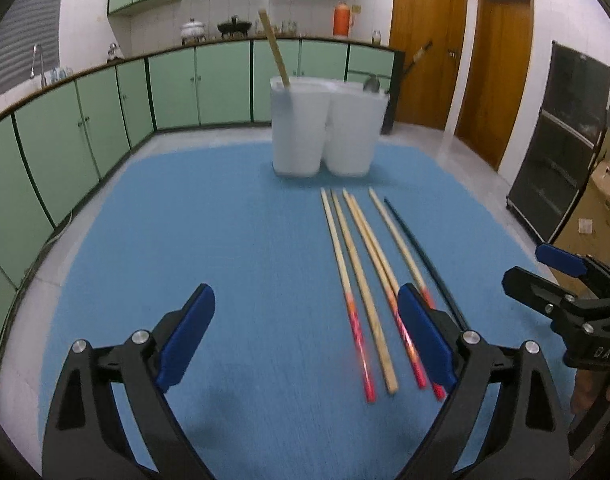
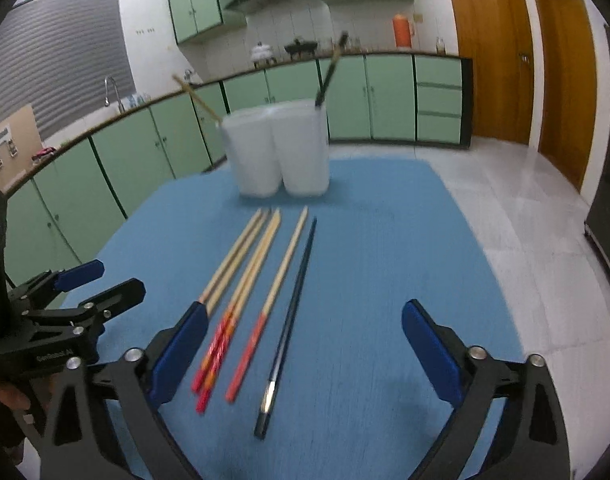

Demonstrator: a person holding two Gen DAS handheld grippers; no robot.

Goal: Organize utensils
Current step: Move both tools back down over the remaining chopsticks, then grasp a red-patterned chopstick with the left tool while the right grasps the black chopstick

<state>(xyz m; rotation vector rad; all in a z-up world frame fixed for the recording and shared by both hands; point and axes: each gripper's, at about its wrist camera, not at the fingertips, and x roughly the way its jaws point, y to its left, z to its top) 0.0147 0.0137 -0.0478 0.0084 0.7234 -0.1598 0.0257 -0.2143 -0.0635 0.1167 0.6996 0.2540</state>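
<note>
While both pairs of fingers stood wide apart and empty, the loose chopsticks (image 2: 261, 284) lay on the blue surface (image 2: 365, 240), long axes toward twelve o'clock, between the right gripper (image 2: 305, 352) and the left gripper (image 1: 305, 340); the right looked nearer the black chopstick (image 2: 291, 320)

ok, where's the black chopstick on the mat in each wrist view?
Left wrist: black chopstick right of centre, rightmost of the row, near end hidden behind the left gripper's right finger.
Right wrist: black chopstick at centre, rightmost of the row, fully visible.
Shared landmark: the white holder at the mat's far end.
</note>
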